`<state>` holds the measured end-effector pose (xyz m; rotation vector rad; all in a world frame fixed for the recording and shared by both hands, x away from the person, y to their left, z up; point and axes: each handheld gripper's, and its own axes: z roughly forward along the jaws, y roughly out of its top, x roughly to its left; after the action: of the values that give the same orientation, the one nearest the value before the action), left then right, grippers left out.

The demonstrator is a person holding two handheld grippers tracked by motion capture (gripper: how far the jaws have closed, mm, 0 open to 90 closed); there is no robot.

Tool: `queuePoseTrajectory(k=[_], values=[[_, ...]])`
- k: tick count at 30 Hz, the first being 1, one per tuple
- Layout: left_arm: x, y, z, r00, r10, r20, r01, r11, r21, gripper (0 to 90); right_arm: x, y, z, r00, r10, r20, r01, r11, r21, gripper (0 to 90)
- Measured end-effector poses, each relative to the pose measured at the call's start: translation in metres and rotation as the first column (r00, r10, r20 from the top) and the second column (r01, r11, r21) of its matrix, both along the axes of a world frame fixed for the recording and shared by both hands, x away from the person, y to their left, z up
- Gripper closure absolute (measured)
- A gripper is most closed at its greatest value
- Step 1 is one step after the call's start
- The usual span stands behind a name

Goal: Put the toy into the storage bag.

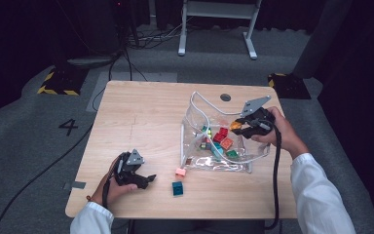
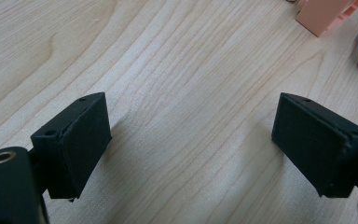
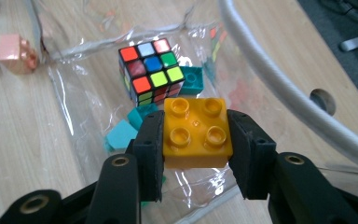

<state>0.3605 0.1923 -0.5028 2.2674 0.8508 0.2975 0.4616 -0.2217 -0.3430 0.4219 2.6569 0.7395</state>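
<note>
One bag (image 1: 195, 112), one puzzle cube (image 3: 150, 70), two loose bricks (image 1: 179, 172).

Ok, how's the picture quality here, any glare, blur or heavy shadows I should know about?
High view: soft and low in detail, dark surroundings, table evenly lit. Left gripper view: sharp wood grain, soft shadows under the open left gripper. Right gripper view: yellow brick crisp in the right gripper; glare streaks on the clear plastic bag partly veil the blocks under it.

Table's left half (image 1: 136, 122) lies free; clear bag (image 1: 195, 117) crowds the right
</note>
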Motion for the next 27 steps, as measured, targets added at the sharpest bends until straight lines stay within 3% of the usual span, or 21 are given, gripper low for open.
queuePoseTrajectory(k=[7,12,16,22,27], values=[[0.000,0.000,0.000,1.0000,0.001,-0.001,-0.001,1.0000,-0.001,11.7,0.003,0.013,-0.010,0.9967,0.022,-0.078,-0.033,0.9883,-0.149,59.2],[0.000,0.000,0.000,1.0000,0.001,-0.001,-0.001,1.0000,-0.001,11.7,0.004,0.011,-0.019,0.9948,0.012,-0.101,-0.036,0.9699,-0.241,59.2],[0.000,0.000,0.000,1.0000,0.001,-0.002,-0.001,1.0000,-0.002,11.7,0.004,0.006,-0.024,0.9926,0.003,-0.121,-0.036,0.9609,-0.275,59.2],[0.000,0.000,0.000,1.0000,0.001,0.000,-0.001,1.0000,0.000,11.7,0.003,-0.010,-0.026,0.9907,-0.042,-0.129,-0.008,0.9297,-0.368,59.2],[0.000,0.000,0.000,1.0000,0.002,-0.001,-0.002,1.0000,-0.003,11.7,0.002,-0.017,-0.023,0.9899,-0.052,-0.132,-0.001,0.9264,-0.377,59.1]])
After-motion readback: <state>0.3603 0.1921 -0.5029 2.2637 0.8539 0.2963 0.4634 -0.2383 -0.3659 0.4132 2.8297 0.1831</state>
